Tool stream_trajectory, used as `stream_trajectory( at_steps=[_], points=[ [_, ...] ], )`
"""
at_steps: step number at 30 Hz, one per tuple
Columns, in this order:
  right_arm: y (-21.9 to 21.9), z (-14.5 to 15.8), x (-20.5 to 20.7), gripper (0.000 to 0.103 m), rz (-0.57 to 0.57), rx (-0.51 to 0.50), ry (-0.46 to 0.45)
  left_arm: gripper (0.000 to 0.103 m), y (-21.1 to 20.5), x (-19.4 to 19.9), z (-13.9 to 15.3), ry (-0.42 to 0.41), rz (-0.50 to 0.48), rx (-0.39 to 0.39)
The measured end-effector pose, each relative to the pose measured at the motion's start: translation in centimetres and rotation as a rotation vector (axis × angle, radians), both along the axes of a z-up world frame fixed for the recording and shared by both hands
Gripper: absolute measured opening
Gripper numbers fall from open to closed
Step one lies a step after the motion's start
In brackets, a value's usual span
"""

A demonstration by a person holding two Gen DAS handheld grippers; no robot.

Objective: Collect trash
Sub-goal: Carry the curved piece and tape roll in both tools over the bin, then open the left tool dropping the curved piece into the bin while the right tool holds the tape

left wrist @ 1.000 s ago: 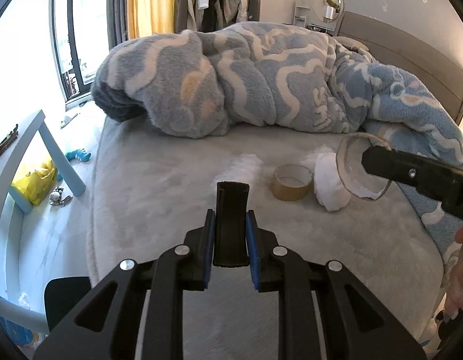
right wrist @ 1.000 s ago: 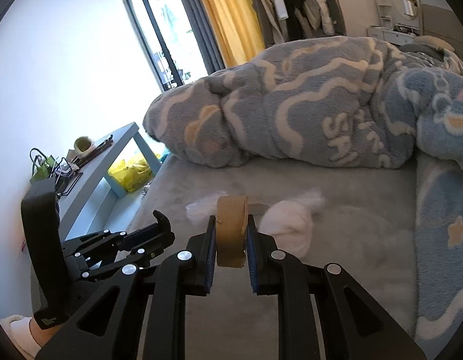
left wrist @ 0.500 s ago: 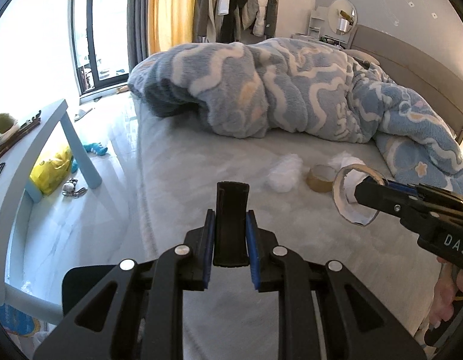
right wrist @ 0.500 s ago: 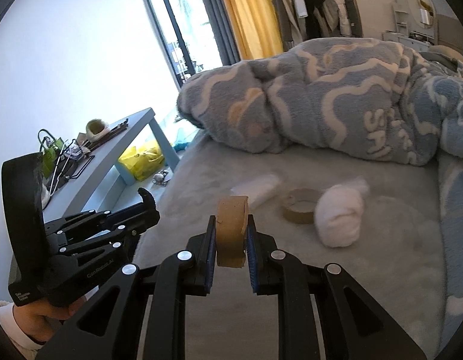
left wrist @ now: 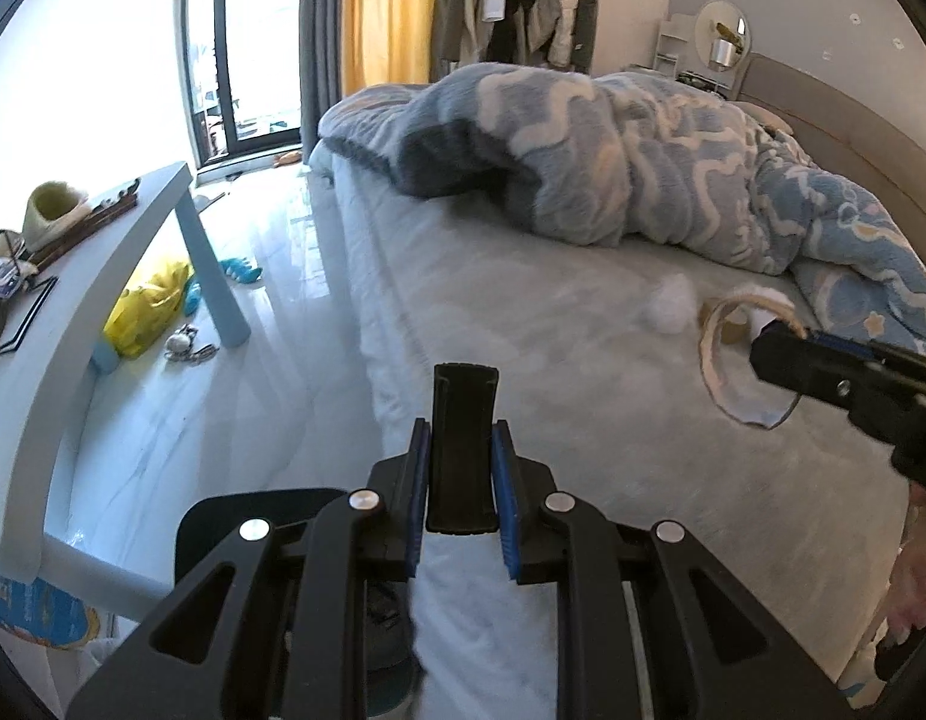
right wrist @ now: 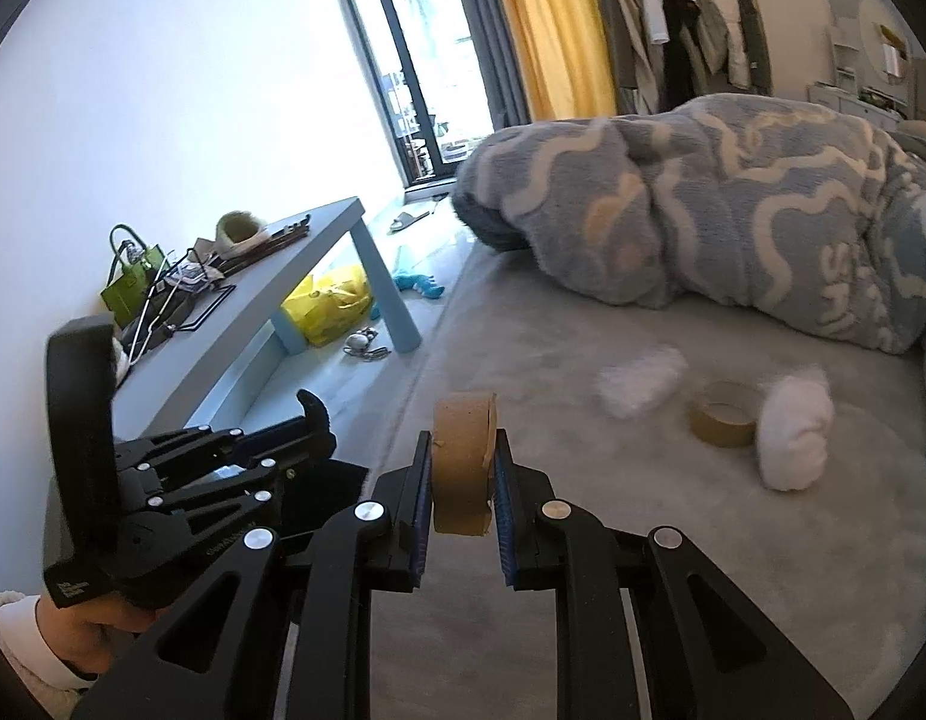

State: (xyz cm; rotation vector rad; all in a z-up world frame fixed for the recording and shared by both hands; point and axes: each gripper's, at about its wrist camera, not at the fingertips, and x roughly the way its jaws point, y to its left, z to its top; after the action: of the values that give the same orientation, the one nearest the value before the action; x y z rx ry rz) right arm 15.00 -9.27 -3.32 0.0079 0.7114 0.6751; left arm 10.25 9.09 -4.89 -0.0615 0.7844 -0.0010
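Observation:
My left gripper point(left wrist: 461, 468) is shut on the rim of a black bin point(left wrist: 463, 450) and holds it at the bed's left edge; it also shows in the right wrist view point(right wrist: 223, 456). My right gripper point(right wrist: 463, 480) is shut on an empty tape roll point(right wrist: 463, 462), held upright above the grey bed point(right wrist: 643, 540); in the left wrist view the roll point(left wrist: 718, 354) hangs at the right. On the bed lie another tape roll point(right wrist: 724, 413) and two white paper wads point(right wrist: 640, 381) point(right wrist: 793, 438).
A rumpled blue blanket point(right wrist: 733, 228) covers the far part of the bed. A blue side table point(left wrist: 103, 276) with clutter stands left. A yellow bag point(left wrist: 145, 306) and small items lie on the floor under it.
Both grippers have pulled back and swung left toward the bed's edge. The trash on the bed now lies farther off. Both holds are unchanged.

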Motion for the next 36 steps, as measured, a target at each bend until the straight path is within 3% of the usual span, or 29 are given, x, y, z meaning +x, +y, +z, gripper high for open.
stream_trajectory(
  at_steps=[21,36],
  points=[
    [11.8,-0.3,-2.0,0.018,0.154,-0.001,0.014,0.022,11.3,-2.0,-6.9,0.188,0.134,-0.050],
    [19.2,-4.3,-2.2,0.018,0.222,-0.067,0.115,0.022,17.2,-4.3,-14.0,0.429,0.184,-0.113]
  ],
)
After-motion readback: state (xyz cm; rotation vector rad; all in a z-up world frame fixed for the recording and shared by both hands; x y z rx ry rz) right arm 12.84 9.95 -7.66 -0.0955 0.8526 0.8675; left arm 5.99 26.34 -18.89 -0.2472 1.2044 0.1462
